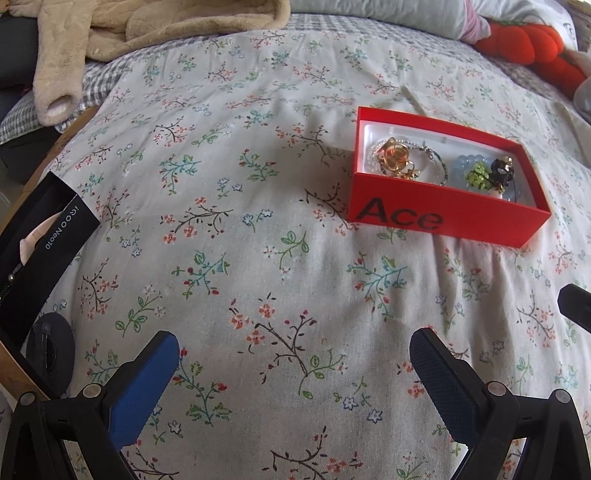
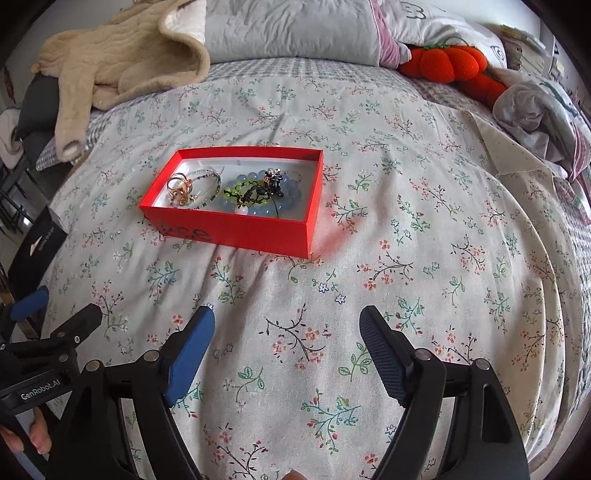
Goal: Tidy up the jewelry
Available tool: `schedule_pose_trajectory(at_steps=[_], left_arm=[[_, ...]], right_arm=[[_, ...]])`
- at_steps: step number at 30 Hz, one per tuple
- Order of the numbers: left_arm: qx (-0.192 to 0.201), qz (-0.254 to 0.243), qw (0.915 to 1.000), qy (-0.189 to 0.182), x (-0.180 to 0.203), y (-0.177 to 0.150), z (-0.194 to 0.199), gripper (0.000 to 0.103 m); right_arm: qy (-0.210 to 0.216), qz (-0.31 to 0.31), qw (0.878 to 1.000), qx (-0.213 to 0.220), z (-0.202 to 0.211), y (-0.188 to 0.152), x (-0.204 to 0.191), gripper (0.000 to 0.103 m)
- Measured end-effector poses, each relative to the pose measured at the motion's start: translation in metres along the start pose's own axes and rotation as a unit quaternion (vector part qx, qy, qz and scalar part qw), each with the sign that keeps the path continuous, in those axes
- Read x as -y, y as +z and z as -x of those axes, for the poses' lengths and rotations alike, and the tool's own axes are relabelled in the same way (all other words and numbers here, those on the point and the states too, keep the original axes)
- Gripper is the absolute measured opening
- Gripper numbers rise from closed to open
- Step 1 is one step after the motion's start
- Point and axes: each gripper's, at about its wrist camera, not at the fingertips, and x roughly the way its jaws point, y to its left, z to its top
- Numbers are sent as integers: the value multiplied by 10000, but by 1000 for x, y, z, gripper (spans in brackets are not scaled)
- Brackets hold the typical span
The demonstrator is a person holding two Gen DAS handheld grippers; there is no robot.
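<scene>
Mixed beaded and gold jewelry (image 2: 236,194) is lying tangled in the red cardboard box (image 2: 236,230) mid-bed, so both empty, spread-jawed grippers are needing single-piece picks.

I'm over a bed (image 2: 424,229) spread with a pale floral sheet (image 1: 258,258), a grey checked blanket (image 2: 258,74) beyond it. A beige fleece robe (image 2: 122,62) lies heaped at the far left, grey pillows (image 2: 288,29) along the head, an orange plush (image 2: 447,62) far right. Soft daylight falls evenly.
</scene>
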Motion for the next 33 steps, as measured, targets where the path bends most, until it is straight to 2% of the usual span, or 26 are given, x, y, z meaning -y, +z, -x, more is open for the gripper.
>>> schedule_pose_trajectory(at_steps=[33], left_arm=[[22,-63,9999,100,4,0,-1,102]], right_arm=[[3,-64,10000,-74,-4,-1,-4,83]])
